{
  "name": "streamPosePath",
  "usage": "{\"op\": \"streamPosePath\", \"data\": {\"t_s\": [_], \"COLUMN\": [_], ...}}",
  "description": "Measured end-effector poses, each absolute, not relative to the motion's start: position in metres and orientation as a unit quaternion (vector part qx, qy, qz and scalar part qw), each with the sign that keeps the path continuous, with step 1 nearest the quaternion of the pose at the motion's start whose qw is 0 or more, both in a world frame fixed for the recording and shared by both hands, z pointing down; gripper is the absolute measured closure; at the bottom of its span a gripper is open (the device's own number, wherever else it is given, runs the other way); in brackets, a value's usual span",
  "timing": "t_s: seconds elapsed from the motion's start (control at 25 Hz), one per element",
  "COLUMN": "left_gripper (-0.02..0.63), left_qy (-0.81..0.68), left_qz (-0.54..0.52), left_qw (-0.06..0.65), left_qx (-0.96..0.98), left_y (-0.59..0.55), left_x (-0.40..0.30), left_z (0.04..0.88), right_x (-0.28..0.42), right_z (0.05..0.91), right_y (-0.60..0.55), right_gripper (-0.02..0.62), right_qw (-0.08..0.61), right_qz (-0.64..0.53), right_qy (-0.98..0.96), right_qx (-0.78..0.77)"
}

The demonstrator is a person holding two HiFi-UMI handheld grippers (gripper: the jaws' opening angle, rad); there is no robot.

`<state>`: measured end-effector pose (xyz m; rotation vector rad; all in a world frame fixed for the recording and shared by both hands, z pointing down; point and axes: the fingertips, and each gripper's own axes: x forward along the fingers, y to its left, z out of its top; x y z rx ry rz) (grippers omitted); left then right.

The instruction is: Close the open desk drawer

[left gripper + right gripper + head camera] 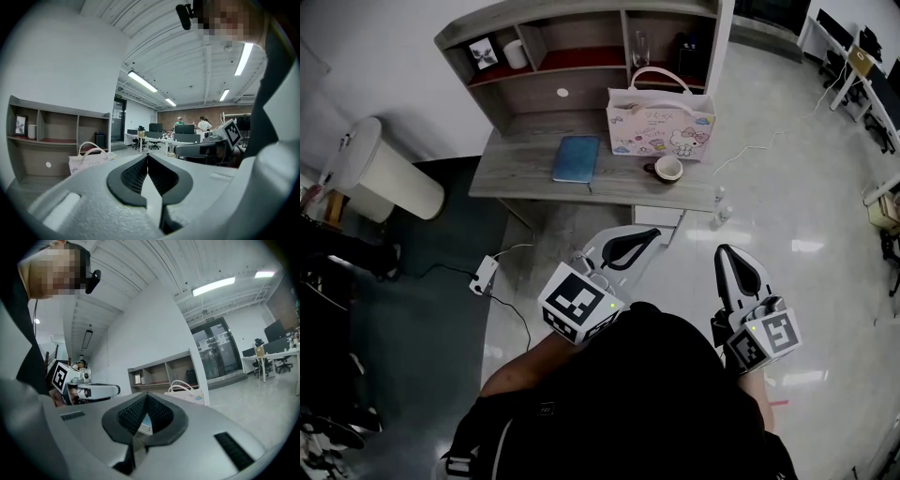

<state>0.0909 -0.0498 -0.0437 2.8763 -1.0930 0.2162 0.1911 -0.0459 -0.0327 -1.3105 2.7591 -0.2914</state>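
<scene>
A grey desk (525, 159) with a shelf unit (581, 37) stands ahead of me. Under its right front edge a white drawer (659, 217) juts out towards me. My left gripper (652, 235) is held near my body, jaws shut and empty, its tips short of the drawer. My right gripper (727, 251) hovers to the right over the floor, also shut and empty. In the left gripper view the jaws (147, 155) meet, with the shelf unit (56, 136) beyond. The jaws (146, 395) also meet in the right gripper view.
On the desk lie a blue notebook (577, 157), a cup (667, 169) and a white cartoon-print bag (661, 120). A white cylindrical bin (389, 173) stands left of the desk. A power strip (483, 275) with its cable lies on the floor. Small bottles (720, 208) stand by the desk's right leg.
</scene>
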Motion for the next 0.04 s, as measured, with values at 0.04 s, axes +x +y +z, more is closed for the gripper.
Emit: {"op": "streamPosePath", "data": {"t_s": [0.04], "left_gripper": [0.598], "left_qy": [-0.353], "left_qz": [0.072], "left_qw": [0.03], "left_qx": [0.932], "left_y": [-0.0487], "left_x": [0.0912], "left_z": [-0.0438], "right_x": [0.1914], "right_z": [-0.033], "right_y": [-0.0451], "right_gripper": [0.584], "right_qw": [0.037], "right_qz": [-0.095], "right_qy": [0.898], "right_qx": [-0.427]}}
